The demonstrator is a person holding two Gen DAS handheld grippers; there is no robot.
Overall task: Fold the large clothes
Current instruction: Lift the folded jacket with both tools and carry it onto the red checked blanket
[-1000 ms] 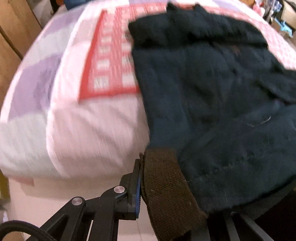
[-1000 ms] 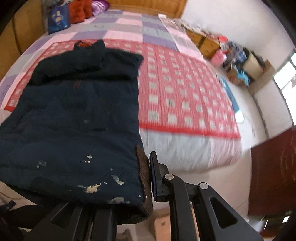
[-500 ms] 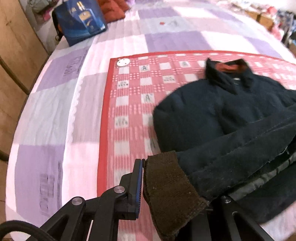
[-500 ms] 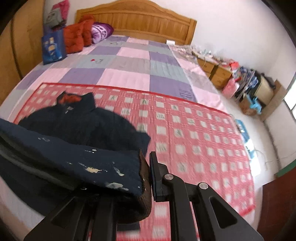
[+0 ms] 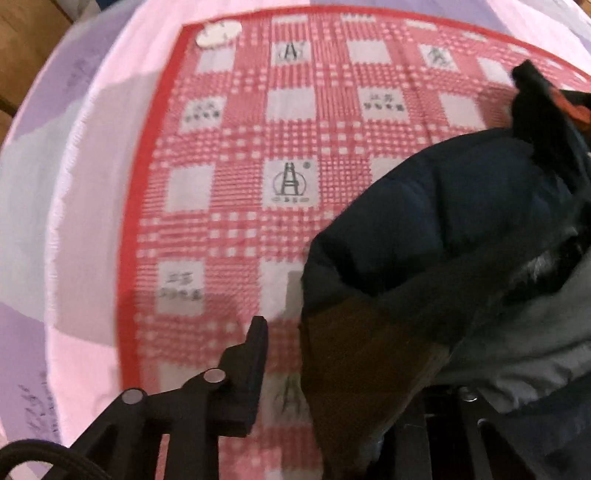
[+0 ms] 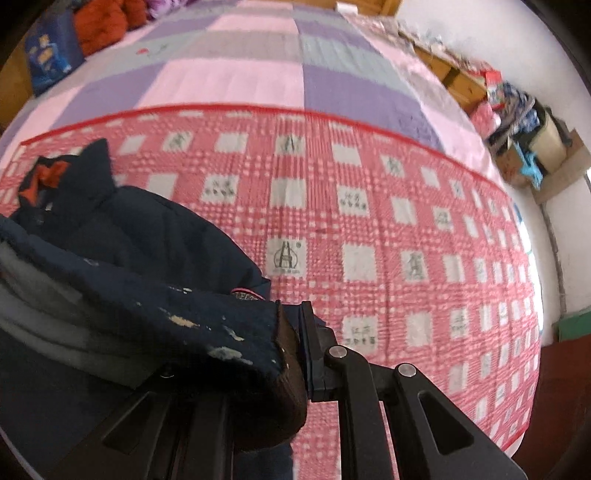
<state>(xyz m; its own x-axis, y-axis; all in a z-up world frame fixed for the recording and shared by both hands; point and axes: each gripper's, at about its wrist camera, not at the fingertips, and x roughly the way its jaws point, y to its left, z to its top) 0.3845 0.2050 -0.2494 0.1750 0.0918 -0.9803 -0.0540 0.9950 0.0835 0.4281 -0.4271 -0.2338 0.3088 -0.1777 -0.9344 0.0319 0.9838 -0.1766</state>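
Dark navy padded jacket [image 5: 443, 221] doubled over on itself on the red-and-white checked mat [image 5: 288, 129], collar with an orange lining [image 6: 44, 177] toward the far side, grey inner lining [image 5: 535, 332] showing along the fold. Brown ribbed hem band [image 5: 362, 369] carried up over the upper body of the garment at both lower corners. Left gripper [image 5: 332, 365] pointing steeply down with jaws opening; a clear gap between the left finger [image 5: 255, 354] and the brown band, right finger hidden under the cloth, hem between the jaws but no longer pinched. Right gripper [image 6: 291, 350] clamped tight on the paint-flecked corner of the hem [image 6: 221, 332], finger pad pressed against the brown edge. Mat spread over a pink, purple and grey patchwork quilt [image 6: 240, 74]. Blue bag [image 6: 48, 59] and red cushions [image 6: 103, 26] at the head of the bed; cluttered boxes [image 6: 524, 122] along the wall.
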